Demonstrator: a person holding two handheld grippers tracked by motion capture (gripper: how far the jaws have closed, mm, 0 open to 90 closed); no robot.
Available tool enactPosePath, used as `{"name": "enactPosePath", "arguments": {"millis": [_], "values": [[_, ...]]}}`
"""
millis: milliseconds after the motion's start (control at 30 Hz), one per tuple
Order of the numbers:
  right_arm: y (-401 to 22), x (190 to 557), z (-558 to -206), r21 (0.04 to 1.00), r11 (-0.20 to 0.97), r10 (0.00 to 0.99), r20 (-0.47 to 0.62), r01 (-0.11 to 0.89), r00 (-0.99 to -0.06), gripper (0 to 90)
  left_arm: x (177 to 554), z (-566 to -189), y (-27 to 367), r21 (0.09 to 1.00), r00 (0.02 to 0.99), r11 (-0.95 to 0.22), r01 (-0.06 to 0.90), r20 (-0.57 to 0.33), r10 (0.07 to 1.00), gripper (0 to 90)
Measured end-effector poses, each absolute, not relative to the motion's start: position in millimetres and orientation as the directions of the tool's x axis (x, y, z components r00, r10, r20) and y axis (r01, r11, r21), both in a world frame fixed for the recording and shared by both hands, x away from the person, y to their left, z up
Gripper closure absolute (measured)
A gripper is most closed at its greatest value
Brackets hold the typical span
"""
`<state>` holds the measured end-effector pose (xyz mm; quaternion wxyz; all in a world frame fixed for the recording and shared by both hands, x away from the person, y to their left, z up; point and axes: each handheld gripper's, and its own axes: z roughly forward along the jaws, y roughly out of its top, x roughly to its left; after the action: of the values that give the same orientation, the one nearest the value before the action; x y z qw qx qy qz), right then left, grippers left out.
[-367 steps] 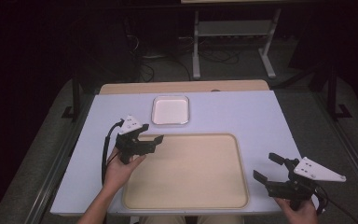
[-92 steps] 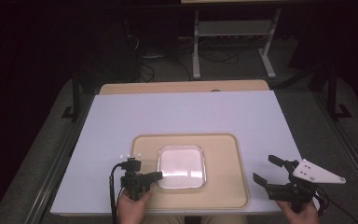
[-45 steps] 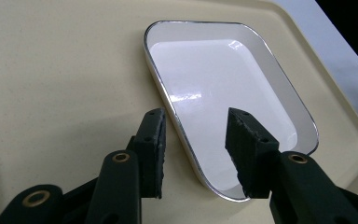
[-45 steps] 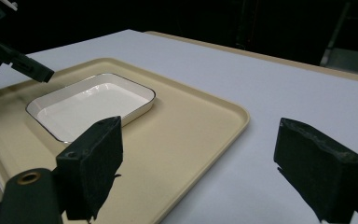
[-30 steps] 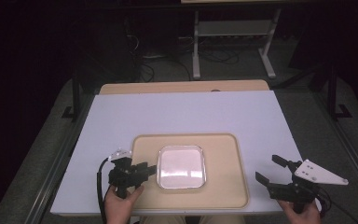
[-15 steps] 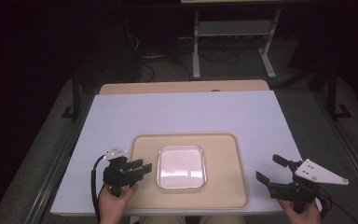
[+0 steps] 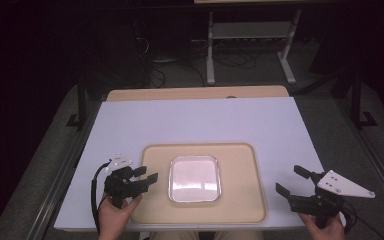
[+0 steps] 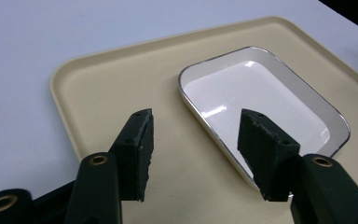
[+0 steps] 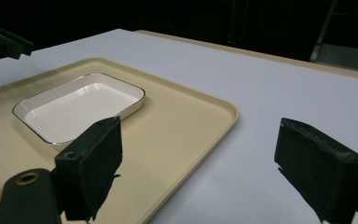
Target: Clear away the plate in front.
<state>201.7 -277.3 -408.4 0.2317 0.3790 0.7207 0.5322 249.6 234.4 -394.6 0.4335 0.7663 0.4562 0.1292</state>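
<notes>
A white square dish (image 7: 194, 178) (image 8: 256, 104) (image 9: 79, 106) with a thin dark rim lies in the middle of a beige tray (image 7: 240, 165) (image 8: 121, 84) (image 9: 186, 126). My left gripper (image 7: 146, 178) (image 8: 193, 149) hovers over the tray's left edge, open, nothing between its jaws, just left of the dish. Off the tray's right side, near the table's front edge, my right gripper (image 7: 293, 180) (image 9: 196, 163) stands wide open and holds nothing.
The tray rests on a white tabletop (image 7: 200, 122) with bare room behind and on both sides. A wooden strip (image 7: 195, 93) runs along the far edge. Beyond it stand a metal rack (image 7: 250, 35) and cables on a dark floor.
The dish went from the table's far side onto the tray. Over the last second my left gripper has drawn back left, off the dish. The right gripper has stayed put.
</notes>
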Motion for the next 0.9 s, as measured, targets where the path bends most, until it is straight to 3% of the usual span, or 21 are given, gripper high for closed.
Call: {"name": "enactPosePath", "arguments": {"millis": [167, 600, 900], "values": [[-278.1, 202.1, -408.6, 0.943, 0.144, 0.794, 0.072, 0.300, -0.604, 14.0, 249.7, -388.7, 238.9, 0.792, 0.553, -0.225, 0.568, -0.165, 0.817, 44.8], [-279.8, 202.5, -408.9, 0.942, 0.139, 0.799, 0.076, 0.306, -0.596, 14.0, 245.3, -384.1, 245.9, 0.822, 0.578, -0.261, 0.507, -0.100, 0.810, 34.5], [-280.8, 202.3, -408.9, 0.942, 0.137, 0.802, 0.077, 0.307, -0.593, 14.0, 241.0, -389.7, 256.8, 0.829, 0.592, -0.260, 0.494, -0.102, 0.799, 26.2]]}}
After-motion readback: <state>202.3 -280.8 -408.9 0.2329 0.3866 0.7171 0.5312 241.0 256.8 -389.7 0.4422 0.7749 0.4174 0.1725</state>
